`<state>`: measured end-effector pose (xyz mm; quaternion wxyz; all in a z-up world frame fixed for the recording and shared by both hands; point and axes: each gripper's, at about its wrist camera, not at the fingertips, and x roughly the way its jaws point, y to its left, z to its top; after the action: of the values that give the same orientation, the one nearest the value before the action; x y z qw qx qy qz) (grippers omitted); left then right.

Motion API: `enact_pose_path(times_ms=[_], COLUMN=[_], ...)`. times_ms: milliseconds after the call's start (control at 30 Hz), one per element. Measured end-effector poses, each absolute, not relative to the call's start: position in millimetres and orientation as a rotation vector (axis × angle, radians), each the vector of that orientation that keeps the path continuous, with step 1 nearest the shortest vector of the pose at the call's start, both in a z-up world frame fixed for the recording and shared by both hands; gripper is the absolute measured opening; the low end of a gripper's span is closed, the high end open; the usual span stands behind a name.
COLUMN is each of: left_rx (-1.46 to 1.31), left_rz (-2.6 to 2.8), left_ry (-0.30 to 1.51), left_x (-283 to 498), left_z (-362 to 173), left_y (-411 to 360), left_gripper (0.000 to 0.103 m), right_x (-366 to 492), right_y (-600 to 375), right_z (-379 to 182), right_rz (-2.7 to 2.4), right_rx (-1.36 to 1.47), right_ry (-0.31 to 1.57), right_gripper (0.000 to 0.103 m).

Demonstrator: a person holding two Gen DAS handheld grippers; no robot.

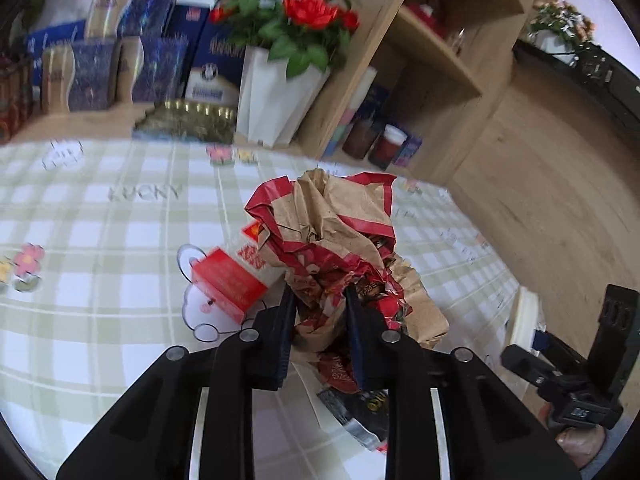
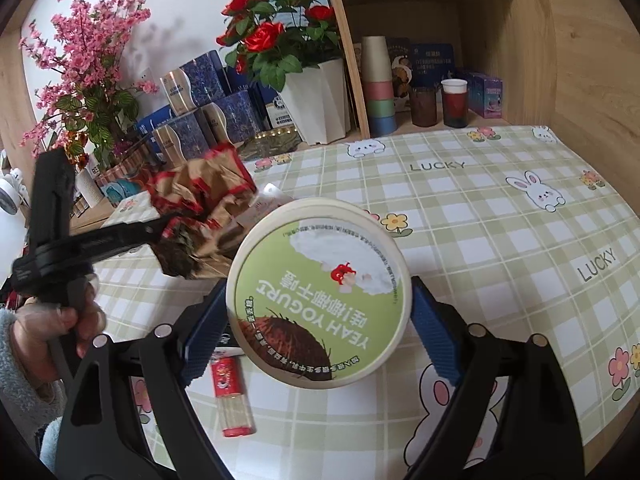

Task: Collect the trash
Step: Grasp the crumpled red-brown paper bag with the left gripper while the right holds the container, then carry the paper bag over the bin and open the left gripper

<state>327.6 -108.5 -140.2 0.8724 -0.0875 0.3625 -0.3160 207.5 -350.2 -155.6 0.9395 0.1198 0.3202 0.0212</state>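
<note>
While the left gripper [image 1: 318,308] has its jaws drawn in tight on the crumpled brown-and-red paper bag [image 1: 340,240], the bag stands bunched between the two black fingers [image 1: 280,336], off the checked tablecloth [image 1: 100,280]. Just beside the bag on its left lies a small red-and-white carton [image 1: 228,280], and under the bag a dark wrapper [image 1: 360,408] rests on the cloth near the tabletop's near edge.

The right gripper [image 2: 320,320] holds a round yogurt tub [image 2: 320,292] with a green printed lid, its blue pads [image 2: 436,332] pressed against either side of the tub, so the jaws stand wide. Below the tub, a small red packet [image 2: 232,396] lies flat on the cloth by the near edge.

In the right wrist view, the bag [image 2: 200,208] hangs toward the tabletop's left edge, with a hand [image 2: 60,328] gripping the left gripper's handle. At the far edge stand a white pot of red roses [image 2: 316,96] and blue boxes [image 2: 200,92].
</note>
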Motion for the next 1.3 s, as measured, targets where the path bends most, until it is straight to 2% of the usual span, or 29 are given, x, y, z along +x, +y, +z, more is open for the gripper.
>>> enact_pose_path(times_ms=[233,467,733,1033,1300], left_rx=[-0.106,-0.054,-0.058,0.020,0.030], left_rz=[-0.626,-0.587,-0.618,-0.678,-0.715], left_ry=[0.680,0.692,0.744,0.784,0.937], left_x=[276.1,214.1,142.1,72.2,37.0], left_z=[-96.7,-86.7,-98.6,-111.4,-157.2], left_y=[-77.3,-36.0,-5.8,-5.8,-21.5], left_gripper=[0.023,0.023,0.024,0.024,0.024], right_x=[184.0,148.0,95.7,43.4,25.2], right_y=[-342.6,-322.5,-303.9,-288.6,-290.0], right_z=[-138.3,-125.8,-120.4,-128.0,-137.4], right_rz=[0.058,0.086,0.095,0.102,0.107], right_rx=[0.269,0.251,0.258,0.298,0.330], right_ry=[0.625,0.619,0.626,0.636,0.650], right_gripper=[0.085,0.085,0.085,0.085,0.085])
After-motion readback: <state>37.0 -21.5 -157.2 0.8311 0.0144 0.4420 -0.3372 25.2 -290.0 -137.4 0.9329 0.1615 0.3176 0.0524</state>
